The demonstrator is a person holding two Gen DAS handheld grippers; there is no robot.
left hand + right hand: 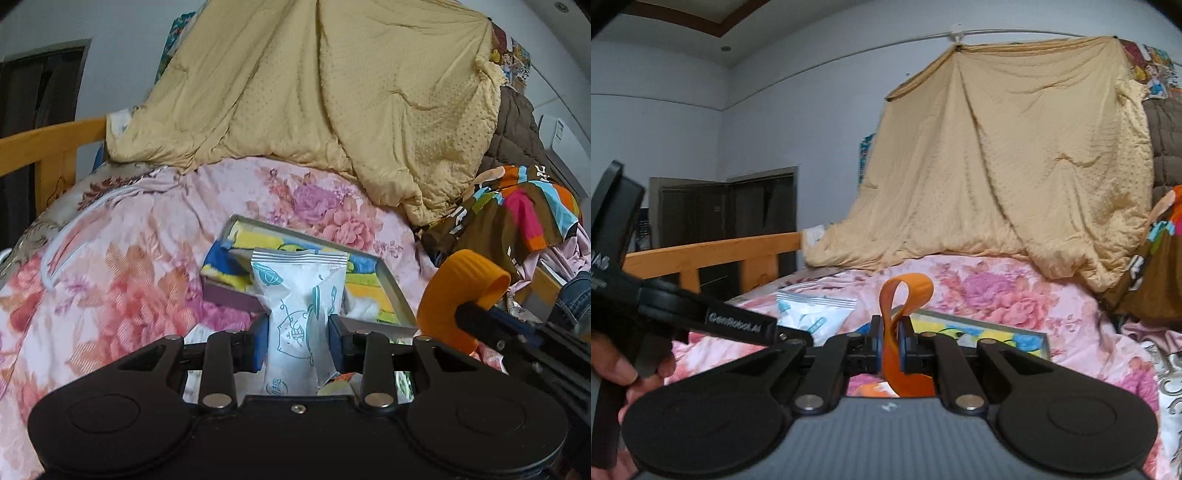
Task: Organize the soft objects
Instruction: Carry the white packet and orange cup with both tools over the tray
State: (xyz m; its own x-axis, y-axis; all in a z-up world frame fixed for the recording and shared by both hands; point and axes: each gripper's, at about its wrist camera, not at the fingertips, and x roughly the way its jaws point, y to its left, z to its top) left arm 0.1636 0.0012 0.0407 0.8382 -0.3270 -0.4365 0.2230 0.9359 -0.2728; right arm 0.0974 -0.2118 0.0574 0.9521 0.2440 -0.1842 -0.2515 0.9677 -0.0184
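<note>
My left gripper [297, 338] is shut on a white tissue packet [299, 295] with teal drawings, held upright above the bed. The same packet [812, 314] shows at the left in the right wrist view. My right gripper [890, 338] is shut on the rim of an orange ribbed cap [905, 295], which it pinches edge-on. In the left wrist view that cap [461, 295] hangs at the right, on the right gripper's dark fingers [480, 314]. Below both lies a grey box [395, 291] lined with a yellow, blue and green cloth [365, 284].
A pink floral quilt [147, 258] covers the bed. A tan blanket [332, 92] hangs behind it like a tent. Colourful clothes [517, 214] pile up at the right. A wooden bed rail [713, 254] runs along the left. A hand [617, 373] grips the left tool.
</note>
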